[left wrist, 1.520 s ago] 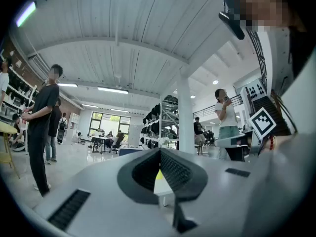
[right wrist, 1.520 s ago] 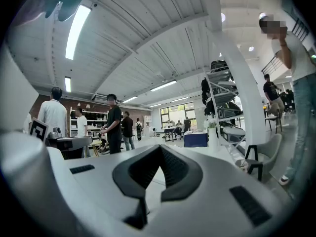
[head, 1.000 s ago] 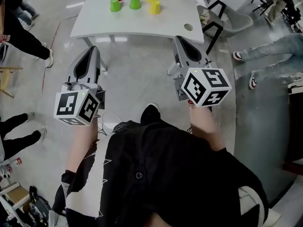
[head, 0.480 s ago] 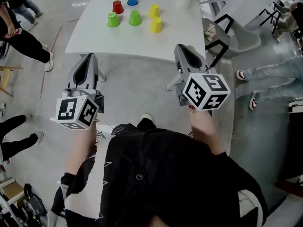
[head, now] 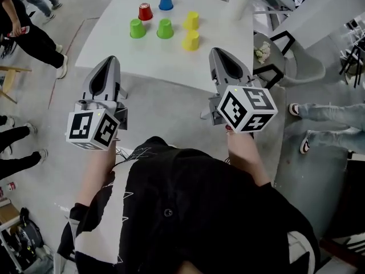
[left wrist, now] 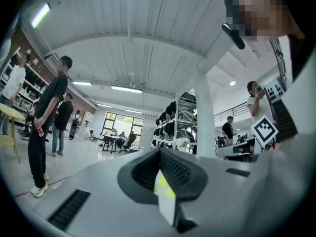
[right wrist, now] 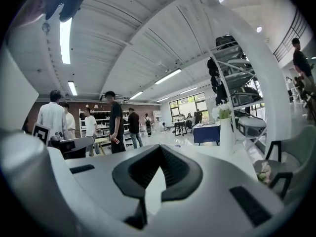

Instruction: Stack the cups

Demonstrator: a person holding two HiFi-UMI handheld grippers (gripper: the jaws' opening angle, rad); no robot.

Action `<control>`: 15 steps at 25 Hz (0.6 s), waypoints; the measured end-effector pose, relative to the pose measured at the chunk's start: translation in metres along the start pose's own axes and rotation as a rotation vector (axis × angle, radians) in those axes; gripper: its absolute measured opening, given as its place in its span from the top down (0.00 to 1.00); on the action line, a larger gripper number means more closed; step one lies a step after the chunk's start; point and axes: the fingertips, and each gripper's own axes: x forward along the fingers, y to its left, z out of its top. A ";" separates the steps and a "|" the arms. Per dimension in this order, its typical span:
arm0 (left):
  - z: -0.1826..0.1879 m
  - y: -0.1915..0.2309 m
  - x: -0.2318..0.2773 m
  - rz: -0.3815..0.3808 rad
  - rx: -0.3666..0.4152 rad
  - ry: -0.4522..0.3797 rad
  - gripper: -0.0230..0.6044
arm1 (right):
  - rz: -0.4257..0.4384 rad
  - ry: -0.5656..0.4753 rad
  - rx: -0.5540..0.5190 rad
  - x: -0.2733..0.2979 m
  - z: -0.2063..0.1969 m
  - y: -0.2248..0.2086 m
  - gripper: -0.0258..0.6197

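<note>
Your left gripper (head: 109, 63) and right gripper (head: 217, 55) both clenched, empty, by bench (head: 114, 47) near edge. Red cup (head: 145, 11), blue cup (head: 166, 1), green cups (head: 137, 28), yellow cups (head: 190, 40) stand apart on bench far half, unstacked.

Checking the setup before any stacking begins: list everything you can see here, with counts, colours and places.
Table: one, white, ahead of the person.
Red cup: one, far left of the group, upside down.
Blue cup: one, farthest back.
Green cups: two, side by side, middle row.
Yellow cups: two, right side of the group.
Vase: one, white, holding flowers, on the table's far right.
Chair: one, grey with black legs, right of the table.
Bystanders: several, around the room.
Left gripper: grey, shut, empty, short of the table.
Right gripper: grey, shut, empty, at the table's near edge.
</note>
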 end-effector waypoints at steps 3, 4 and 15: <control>-0.005 0.002 0.009 -0.001 -0.003 -0.011 0.95 | -0.006 0.011 0.000 0.012 -0.010 -0.008 0.95; -0.008 0.003 0.012 0.001 0.004 -0.007 0.95 | -0.001 0.014 0.004 0.015 -0.014 -0.010 0.95; -0.051 0.034 0.057 -0.041 0.006 0.104 0.56 | -0.005 0.101 0.019 0.059 -0.049 -0.032 0.65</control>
